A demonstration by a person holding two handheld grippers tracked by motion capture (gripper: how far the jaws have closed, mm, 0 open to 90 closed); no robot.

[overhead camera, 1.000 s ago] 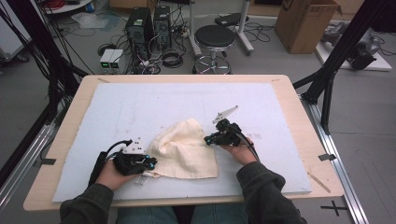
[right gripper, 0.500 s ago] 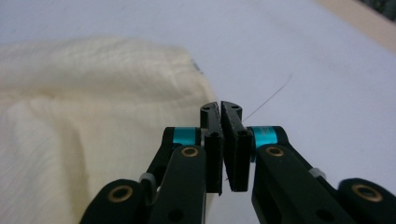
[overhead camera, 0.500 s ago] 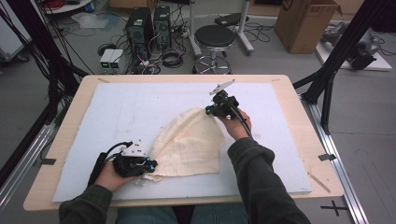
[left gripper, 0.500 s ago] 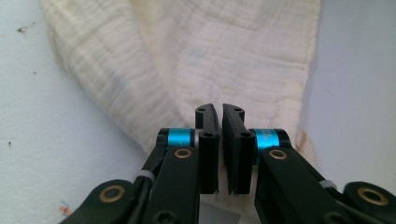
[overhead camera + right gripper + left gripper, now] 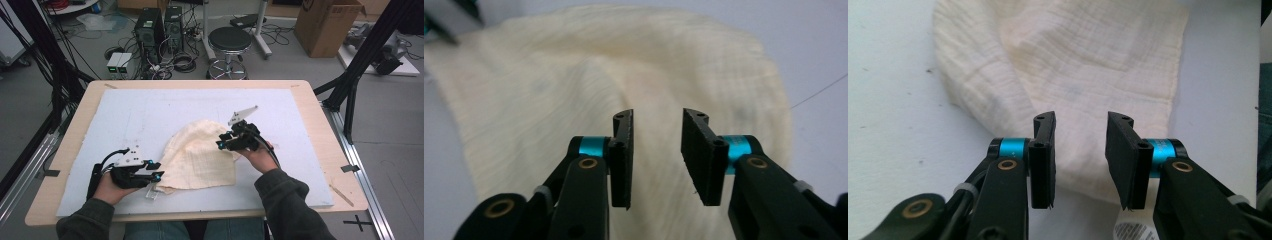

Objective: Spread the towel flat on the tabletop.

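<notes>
Both claws had just been opening, nothing between their pads. Since the earlier frame, the right claw (image 5: 223, 141) had drawn back; the cream cloth (image 5: 202, 155) lay flat on the counter (image 5: 310, 150), just ahead of the left claw (image 5: 156, 172).

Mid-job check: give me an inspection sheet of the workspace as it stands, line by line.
Surface: pale blue mat on a wooden table; faint specks on it.
Job's things: cream cloth, lying rumpled near the front middle; a white label at its near corner.
Clutter: nothing seen on the mat besides the cloth.
Grippers: left gripper at the cloth's near left corner, jaws just been opening, nothing pinched; right gripper over the cloth's right edge, jaws just been opening, nothing between them.
Cables: a black cable loops from the left gripper.
Surroundings: stool, computer towers, cardboard box, floor wiring.
</notes>
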